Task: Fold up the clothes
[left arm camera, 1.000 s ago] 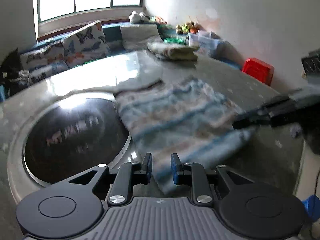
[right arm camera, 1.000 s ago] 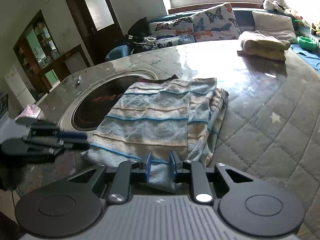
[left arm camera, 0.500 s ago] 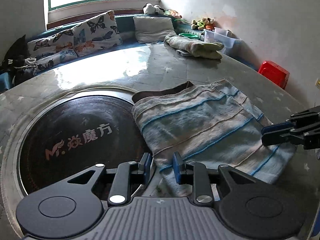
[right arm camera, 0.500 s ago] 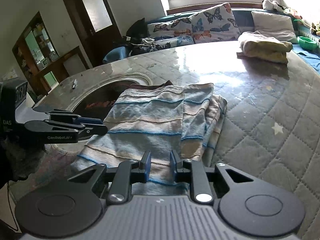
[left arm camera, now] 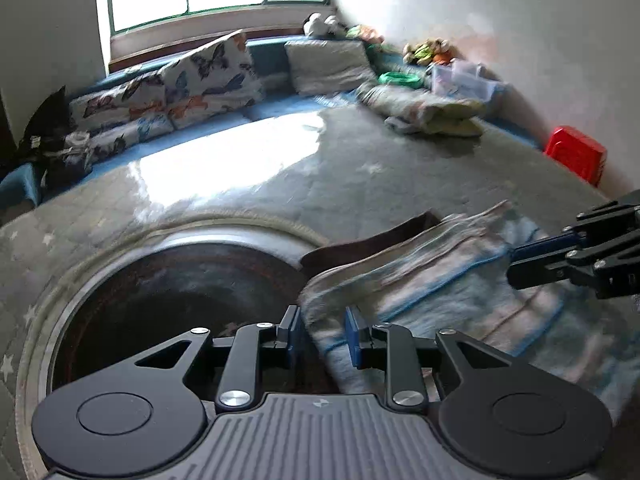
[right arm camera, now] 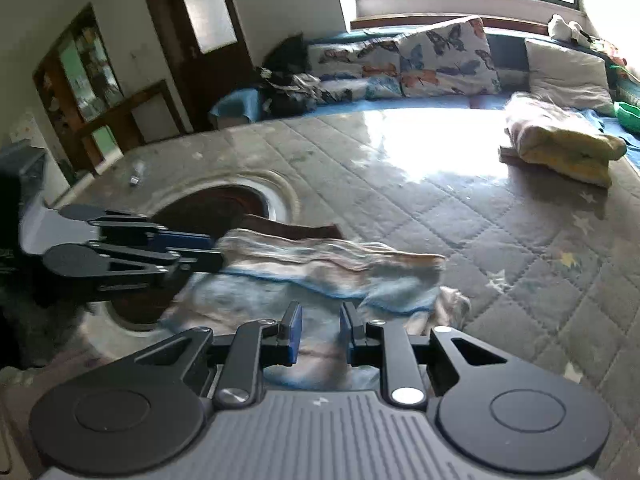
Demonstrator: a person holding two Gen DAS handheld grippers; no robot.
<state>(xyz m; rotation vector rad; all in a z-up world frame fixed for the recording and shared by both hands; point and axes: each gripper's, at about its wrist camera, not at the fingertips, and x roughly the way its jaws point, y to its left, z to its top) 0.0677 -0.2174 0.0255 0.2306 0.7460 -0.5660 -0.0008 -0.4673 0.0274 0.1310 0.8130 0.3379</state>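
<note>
A blue-and-beige striped cloth (left arm camera: 460, 288) lies bunched on the quilted table, and a dark brown layer (left arm camera: 372, 240) shows under its far edge. My left gripper (left arm camera: 320, 332) is shut on the cloth's left near edge, with fabric filling the gap between its blue pads. In the right wrist view my right gripper (right arm camera: 320, 330) is shut on the same striped cloth (right arm camera: 340, 268), which rises in a lifted fold ahead of it. The left gripper (right arm camera: 212, 252) shows there from the side, pinching the cloth's corner. The right gripper (left arm camera: 516, 264) enters the left wrist view from the right edge.
A round dark glass inset (left arm camera: 168, 292) is set into the quilted table cover (right arm camera: 520, 240), left of the cloth. A folded pile of clothes (right arm camera: 560, 144) sits at the far side. Butterfly cushions (left arm camera: 200, 80) line a bench under the window. A red stool (left arm camera: 576, 152) stands at the right.
Both grippers have moved forward over the table, carrying the cloth's near edge with them. The cloth, flat before, is now lifted and bunched into a fold.
</note>
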